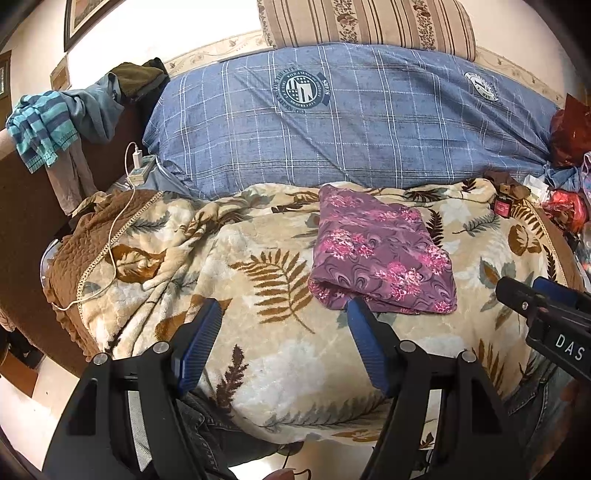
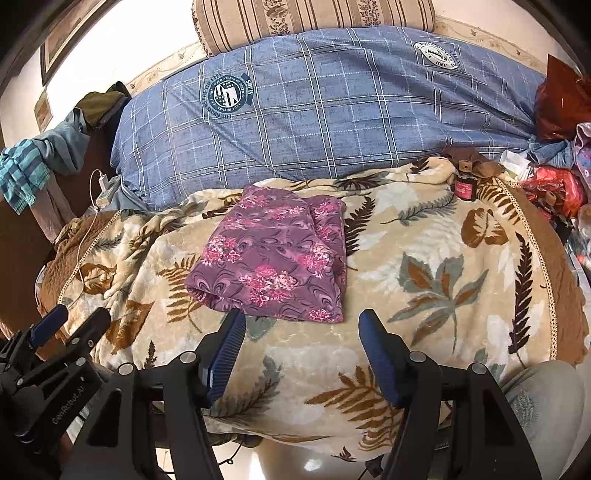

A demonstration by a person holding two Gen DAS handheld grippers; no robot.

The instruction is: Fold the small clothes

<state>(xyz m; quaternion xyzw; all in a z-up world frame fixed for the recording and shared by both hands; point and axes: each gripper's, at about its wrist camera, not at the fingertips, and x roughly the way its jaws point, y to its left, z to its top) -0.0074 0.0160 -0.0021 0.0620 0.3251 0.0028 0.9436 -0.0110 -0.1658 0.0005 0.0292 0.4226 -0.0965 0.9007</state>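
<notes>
A purple garment with pink flowers (image 1: 380,251) lies folded into a rough rectangle on the leaf-patterned blanket (image 1: 258,258); it also shows in the right wrist view (image 2: 273,254). My left gripper (image 1: 284,310) is open and empty, just short of the garment's near edge, to its left. My right gripper (image 2: 301,323) is open and empty, in front of the garment's near edge. The right gripper also shows at the right edge of the left wrist view (image 1: 532,291), and the left gripper at the lower left of the right wrist view (image 2: 77,319).
A blue plaid pillow (image 1: 351,122) and a striped cushion (image 1: 369,22) lie behind the blanket. A small dark jar with a pink label (image 2: 464,188) stands at the back right beside red bags (image 2: 554,184). A charger cable (image 1: 118,229) and draped clothes (image 1: 40,125) are at the left.
</notes>
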